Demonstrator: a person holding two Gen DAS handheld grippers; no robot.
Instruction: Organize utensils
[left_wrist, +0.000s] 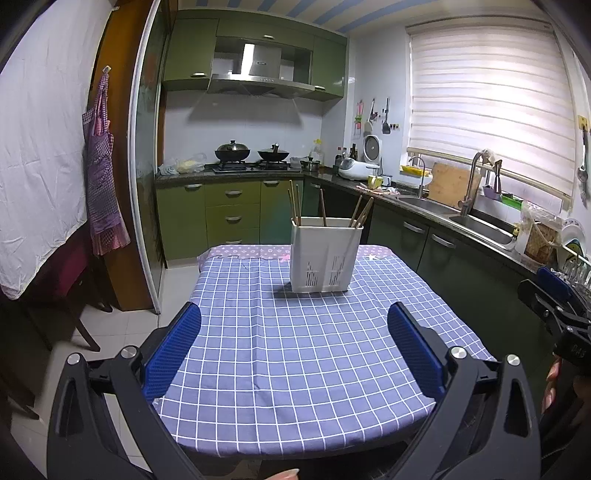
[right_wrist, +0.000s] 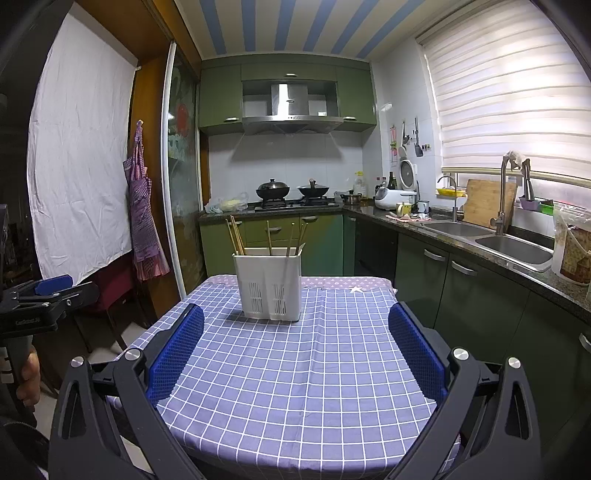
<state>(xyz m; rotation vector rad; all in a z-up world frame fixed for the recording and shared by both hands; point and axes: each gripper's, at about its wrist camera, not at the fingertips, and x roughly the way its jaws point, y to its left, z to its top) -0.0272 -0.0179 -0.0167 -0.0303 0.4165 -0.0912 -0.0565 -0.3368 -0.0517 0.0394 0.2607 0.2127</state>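
Note:
A white slotted utensil holder (left_wrist: 325, 254) (right_wrist: 270, 284) stands upright toward the far end of a table covered with a blue checked cloth (left_wrist: 295, 350) (right_wrist: 314, 369). Several wooden chopsticks (left_wrist: 295, 203) (right_wrist: 236, 236) stick up out of it. My left gripper (left_wrist: 295, 343) is open above the near part of the table, nothing between its blue pads. My right gripper (right_wrist: 295, 343) is open too, also short of the holder and holding nothing. The right gripper (left_wrist: 554, 306) shows at the right edge of the left wrist view, and the left gripper (right_wrist: 48, 291) at the left edge of the right wrist view.
Green kitchen cabinets (left_wrist: 229, 218) and a stove with two woks (right_wrist: 291, 192) stand behind the table. A counter with a double sink (right_wrist: 491, 240) runs along the right. A dark red chair (left_wrist: 70, 280) and a hanging purple apron (left_wrist: 103, 177) are on the left.

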